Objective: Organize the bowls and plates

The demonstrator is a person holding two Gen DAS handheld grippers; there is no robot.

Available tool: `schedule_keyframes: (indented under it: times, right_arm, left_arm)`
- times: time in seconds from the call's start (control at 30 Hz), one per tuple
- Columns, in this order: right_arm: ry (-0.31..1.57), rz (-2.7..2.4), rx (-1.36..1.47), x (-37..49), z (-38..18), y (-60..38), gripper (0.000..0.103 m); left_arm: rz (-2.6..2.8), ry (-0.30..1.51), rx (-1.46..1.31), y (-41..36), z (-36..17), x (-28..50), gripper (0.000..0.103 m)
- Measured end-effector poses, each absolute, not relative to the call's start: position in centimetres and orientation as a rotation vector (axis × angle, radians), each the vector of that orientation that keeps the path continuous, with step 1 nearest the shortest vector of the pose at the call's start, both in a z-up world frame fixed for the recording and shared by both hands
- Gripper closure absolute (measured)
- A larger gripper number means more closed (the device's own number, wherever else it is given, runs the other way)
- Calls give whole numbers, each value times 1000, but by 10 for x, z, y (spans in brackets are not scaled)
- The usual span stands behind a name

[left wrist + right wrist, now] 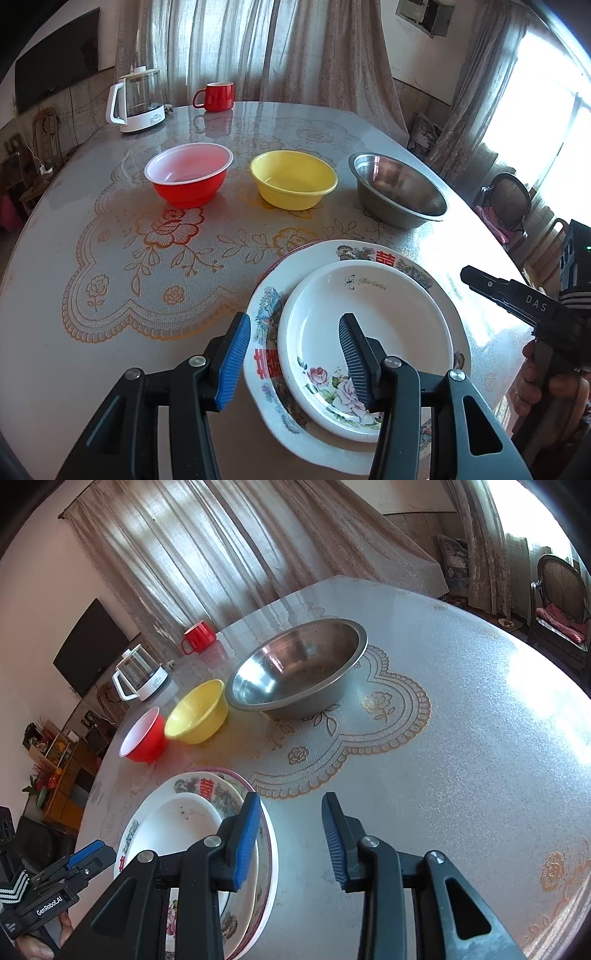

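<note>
A small white rose plate (384, 317) lies on a larger patterned plate (266, 306), with a pink-rimmed plate under them; the stack also shows in the right wrist view (177, 812). My left gripper (293, 354) is open, its jaws straddling the left rim of the stack, one finger over the small plate. My right gripper (290, 836) is open and empty, just right of the stack. Further back stand a red bowl (188, 175), a yellow bowl (293, 179) and a steel bowl (397, 194).
A glass kettle (136, 101) and a red mug (216, 96) stand at the table's far edge. A lace-pattern mat (147, 258) covers the round table. Chairs (506, 203) stand at the right beyond the table edge.
</note>
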State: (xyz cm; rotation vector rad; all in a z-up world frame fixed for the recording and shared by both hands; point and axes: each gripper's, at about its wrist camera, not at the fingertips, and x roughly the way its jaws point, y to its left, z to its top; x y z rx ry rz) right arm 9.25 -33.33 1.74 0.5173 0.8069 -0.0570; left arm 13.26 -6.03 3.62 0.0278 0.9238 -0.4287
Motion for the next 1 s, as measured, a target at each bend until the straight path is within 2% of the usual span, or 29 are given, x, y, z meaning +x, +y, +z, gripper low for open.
schedule_keyframes:
  times: [0.2, 0.83, 0.97, 1.0]
  right_arm:
    - [797, -80, 533, 99, 16, -340, 63]
    - [795, -106, 564, 127, 13, -370, 63]
    - [764, -115, 549, 139, 23, -376, 63]
    - [758, -117, 549, 143, 24, -378, 63]
  left_arm:
    - [-484, 972, 5, -76, 36, 149, 52]
    - [-524, 992, 18, -124, 35, 191, 52]
    - [-571, 997, 11, -139, 35, 203, 65]
    - [-579, 997, 6, -143, 35, 206, 65]
